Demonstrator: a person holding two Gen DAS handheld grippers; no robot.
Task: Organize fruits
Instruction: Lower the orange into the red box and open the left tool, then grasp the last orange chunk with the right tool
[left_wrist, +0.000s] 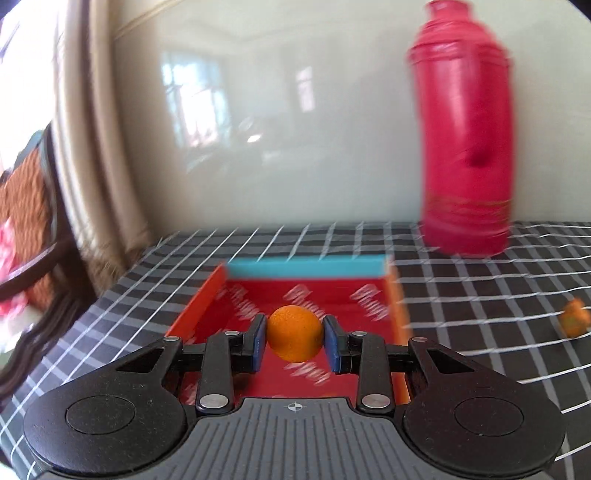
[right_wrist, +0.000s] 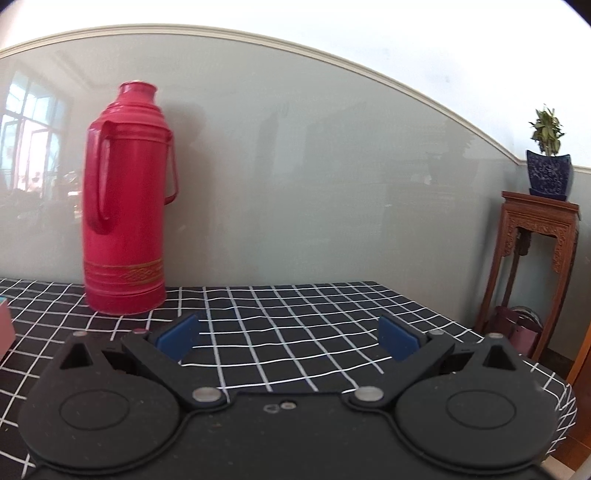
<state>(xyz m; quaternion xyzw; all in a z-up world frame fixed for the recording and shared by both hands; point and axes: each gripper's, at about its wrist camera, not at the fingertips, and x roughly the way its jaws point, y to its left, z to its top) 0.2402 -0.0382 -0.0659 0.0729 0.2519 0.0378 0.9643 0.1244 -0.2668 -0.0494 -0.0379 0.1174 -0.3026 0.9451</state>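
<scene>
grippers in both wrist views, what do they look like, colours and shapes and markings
Both are alike: the left gripper and the right gripper have matte black plastic bodies with two big round discs, angular black linkage arms joined by silver rivets, and jaws faced with flat blue pads. The left one has a ribbed grey centre plate with a small crosshair mark. No cables, sleeves or hands show.

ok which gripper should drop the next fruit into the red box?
Left. The left gripper already clamps the orange right over the red box. The right gripper is open and empty, facing bare tablecloth near the thermos.
</scene>
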